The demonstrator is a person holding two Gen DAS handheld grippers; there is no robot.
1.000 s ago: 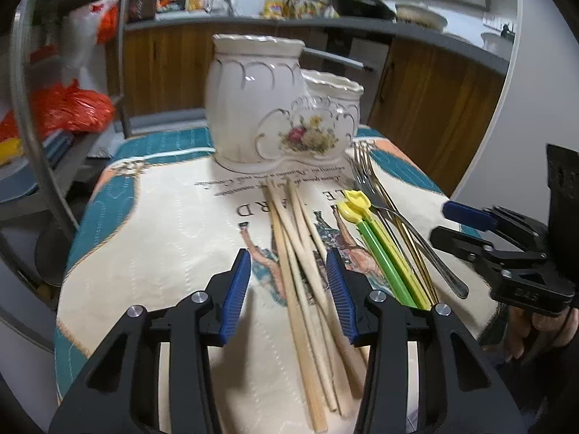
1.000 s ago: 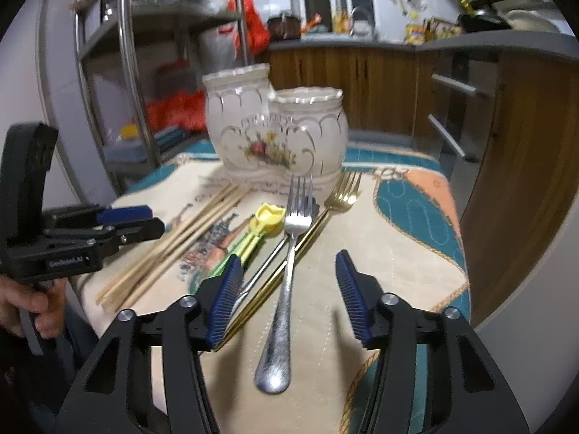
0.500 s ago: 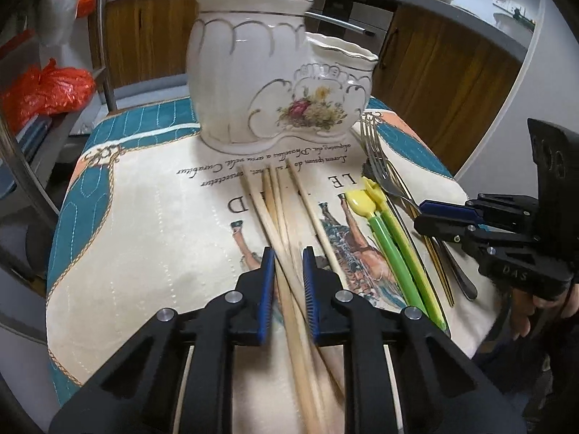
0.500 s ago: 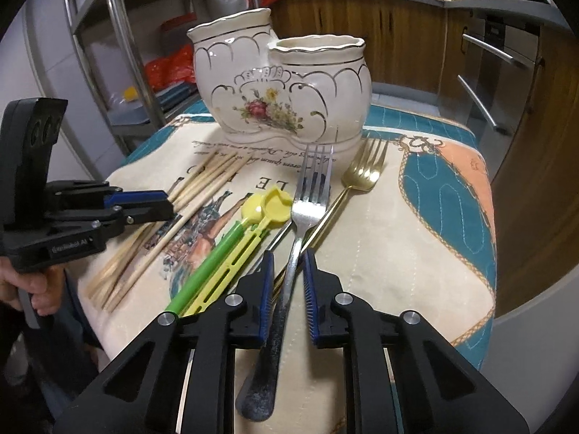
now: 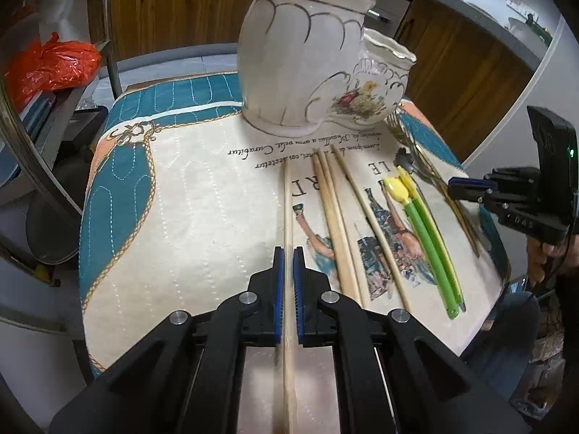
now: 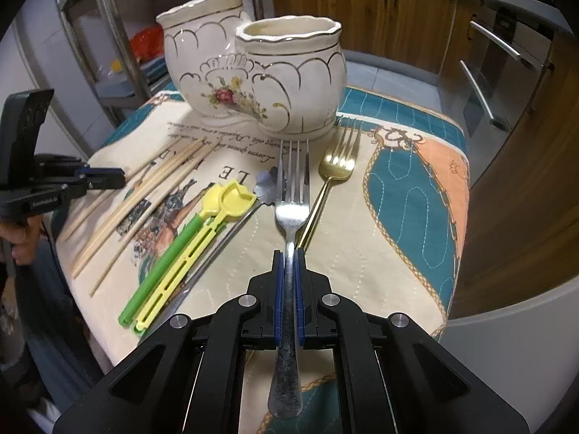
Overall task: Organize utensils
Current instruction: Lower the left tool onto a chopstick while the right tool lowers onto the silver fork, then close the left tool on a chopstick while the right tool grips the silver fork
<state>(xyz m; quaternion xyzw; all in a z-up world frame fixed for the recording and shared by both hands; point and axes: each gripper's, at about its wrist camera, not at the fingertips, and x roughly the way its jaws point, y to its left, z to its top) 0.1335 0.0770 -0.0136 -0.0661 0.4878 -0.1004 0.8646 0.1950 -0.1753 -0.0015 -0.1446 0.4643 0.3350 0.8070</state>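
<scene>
Left gripper (image 5: 286,253) jaws pinching chopstick (image 5: 288,202), right gripper (image 6: 288,256) jaws pinching silver fork (image 6: 290,213) mid-cloth

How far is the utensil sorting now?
Nothing is sorted yet: the holder looks empty where its inside shows. In hand: the left gripper clamps a chopstick, the right gripper the silver fork. Left on the cloth: three chopsticks, gold fork, plastic pieces.

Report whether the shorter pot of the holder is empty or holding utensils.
Looks empty: nothing sticks out above the shorter pot's rim; its bottom is hidden.
</scene>
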